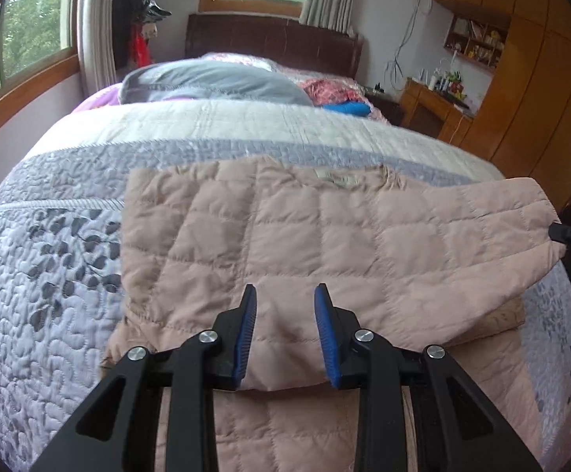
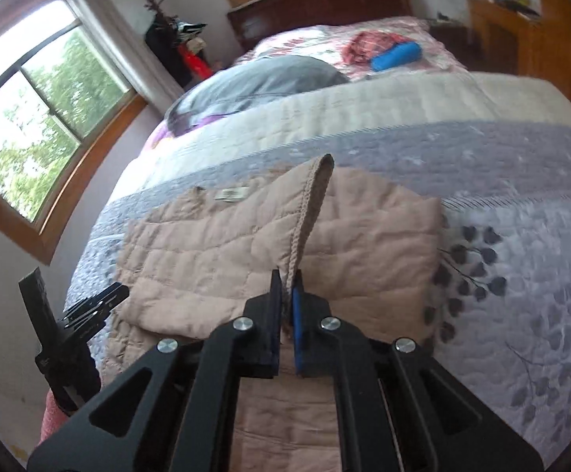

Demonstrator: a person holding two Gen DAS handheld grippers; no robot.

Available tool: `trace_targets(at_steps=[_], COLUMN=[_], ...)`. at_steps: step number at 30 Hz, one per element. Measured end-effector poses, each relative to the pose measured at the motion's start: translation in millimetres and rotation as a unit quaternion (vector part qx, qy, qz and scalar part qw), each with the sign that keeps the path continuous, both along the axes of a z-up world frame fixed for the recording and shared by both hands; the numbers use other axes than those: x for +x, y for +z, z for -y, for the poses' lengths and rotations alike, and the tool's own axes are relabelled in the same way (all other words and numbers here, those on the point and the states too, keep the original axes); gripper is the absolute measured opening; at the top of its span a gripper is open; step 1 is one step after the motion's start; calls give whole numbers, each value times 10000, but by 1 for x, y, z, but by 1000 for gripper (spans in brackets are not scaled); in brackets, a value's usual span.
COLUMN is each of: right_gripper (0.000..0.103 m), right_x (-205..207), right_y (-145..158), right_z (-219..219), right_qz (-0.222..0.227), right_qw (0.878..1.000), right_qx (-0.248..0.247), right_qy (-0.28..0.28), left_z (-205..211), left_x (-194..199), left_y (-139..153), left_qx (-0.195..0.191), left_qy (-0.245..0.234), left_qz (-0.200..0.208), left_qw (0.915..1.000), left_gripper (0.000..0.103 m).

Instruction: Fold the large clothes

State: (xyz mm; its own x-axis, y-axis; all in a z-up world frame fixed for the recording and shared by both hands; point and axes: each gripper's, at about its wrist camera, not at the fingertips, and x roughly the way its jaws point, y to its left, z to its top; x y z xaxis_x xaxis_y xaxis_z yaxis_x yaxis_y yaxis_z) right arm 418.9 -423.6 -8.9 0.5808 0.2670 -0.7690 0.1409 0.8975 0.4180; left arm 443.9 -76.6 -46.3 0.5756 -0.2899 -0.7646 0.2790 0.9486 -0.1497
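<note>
jacket (image 1: 293, 236) collar toward headboard (image 1: 269, 41)

Jacket (image 1: 325, 236): pink quilted cloth, matt, faintly sheened like thin synthetic shell; ribbed knit edging (image 2: 305, 220) at hem, rougher; bedspread (image 1: 49, 275): stitched quilted cloth, lavender-grey, matt, pebbled texture; left tongs (image 1: 285, 334): black matt plastic arms, blue ridged rubbery pads (image 1: 326, 330), bright metal rivets; right tongs (image 2: 285, 306): same build; headboard (image 1: 269, 39): dark glossy wood; wardrobe (image 1: 541, 78): smooth varnished wood.
</note>
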Motion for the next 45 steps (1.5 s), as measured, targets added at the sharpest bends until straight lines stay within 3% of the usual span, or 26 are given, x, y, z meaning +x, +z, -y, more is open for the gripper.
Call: trace_targets(at_steps=[6,8,11,14,18,21,26,30,33,37,39,42,45], right_gripper=[3,4,5,9,20,20,20,14,14,18,19,20,20], right_x=[6,11,12,9,-19,-15,7,27,35,36,37,53,75], right_y=[-72,-102,-124,-113,-58,-41,-65,-103,-121,-111,-95,-69,-68], right_z=[19,18,13,9,-5,-41,-102,-126,-120,-123,-118,-106,-92], right_qz=[-628,-907,-975,-880,-124,40,-350,-826,-1008,-1050,-866,-501,-517], right_qw=[9977,9955,9945,9956,9971,9982,9948,9907,9900,9878,9889,9936,9946], right_qx=[165,140,245,106,-589,-602,-335,-652,-508,-576,-543,-635,-745], right_qy=[-213,-246,-276,-300,-460,73,895,862,841,994,1078,788,498], left_z=[12,14,15,11,3,17,52,59,61,64,62,69,80], left_x=[20,18,18,17,3,-10,-18,-10,-11,-12,-4,11,38], left_y=[-51,-57,-58,-51,-20,-3,-16,-49,-55,-48,-33,-10,-6], left_qx=[469,559,605,596,339,352,639,863,949,1033,833,735,819], left_qy=[80,28,16,22,114,-28,-269,-283,-335,-377,-410,-319,-225], left_qz=[-490,-432,-442,-479,-263,-81,-236,-433,-339,-397,-377,-161,-146], left_qw=[9977,9975,9972,9971,9990,9993,9973,9949,9943,9931,9950,9967,9963], left_gripper=[31,31,31,30,30,30,30,32,32,31,31,31,31])
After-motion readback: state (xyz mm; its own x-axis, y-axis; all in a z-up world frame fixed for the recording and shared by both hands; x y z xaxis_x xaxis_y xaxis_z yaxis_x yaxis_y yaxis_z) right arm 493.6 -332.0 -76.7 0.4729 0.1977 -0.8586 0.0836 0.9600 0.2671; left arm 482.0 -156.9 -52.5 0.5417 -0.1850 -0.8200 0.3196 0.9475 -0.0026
